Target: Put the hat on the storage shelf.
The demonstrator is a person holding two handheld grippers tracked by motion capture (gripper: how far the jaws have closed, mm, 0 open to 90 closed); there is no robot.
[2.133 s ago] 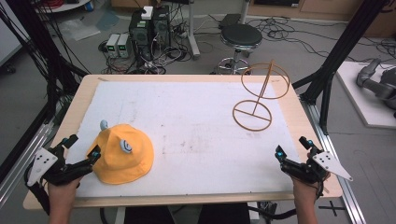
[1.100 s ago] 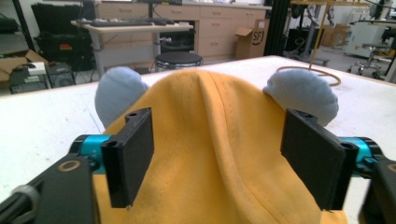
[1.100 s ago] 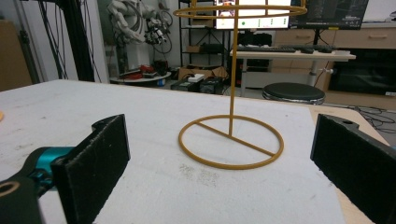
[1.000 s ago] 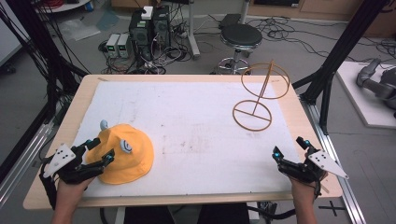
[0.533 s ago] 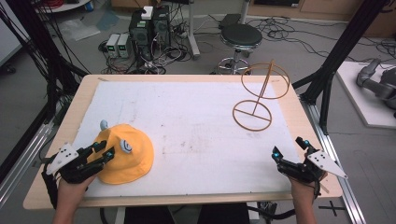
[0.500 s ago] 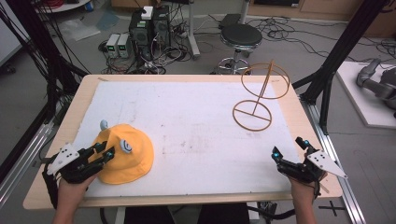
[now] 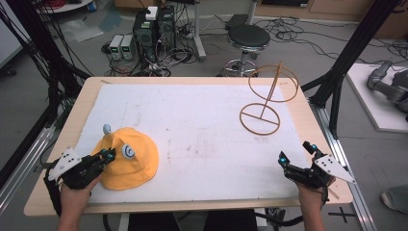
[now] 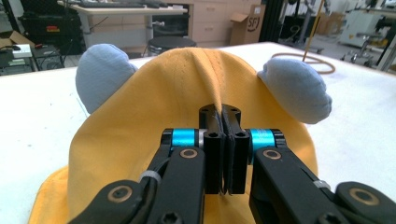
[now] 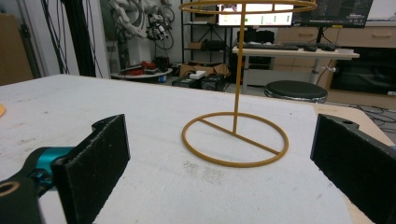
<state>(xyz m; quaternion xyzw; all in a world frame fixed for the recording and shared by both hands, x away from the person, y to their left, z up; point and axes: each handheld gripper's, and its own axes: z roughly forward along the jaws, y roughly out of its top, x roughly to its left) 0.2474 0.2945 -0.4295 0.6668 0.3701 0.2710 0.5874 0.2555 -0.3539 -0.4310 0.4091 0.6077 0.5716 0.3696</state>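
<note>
Moved since the earlier frames — our left gripper (image 7: 107,155) has come in from the near-left edge of the bench (image 7: 62,144) onto the yellow hat (image 7: 137,161). Its fingers (image 8: 214,140) have just been closing and now pinch a fold of the hat's cloth between them.

Item, near left: yellow hat with two pale blue ears (image 8: 100,77), lying on the white mat (image 7: 192,125), gripped but, as far as we can tell, not yet lifted.

Item, near right: our right gripper (image 7: 297,156), fingers spread wide with nothing between them, resting at the bench's near edge.

Item, far right: wire hat stand (image 7: 263,103), upright, bare, well apart from the hat.

Progress, as we judge it — the grasp is made. Lifting the hat, carrying it across and setting it on the stand's top ring all remain.
</note>
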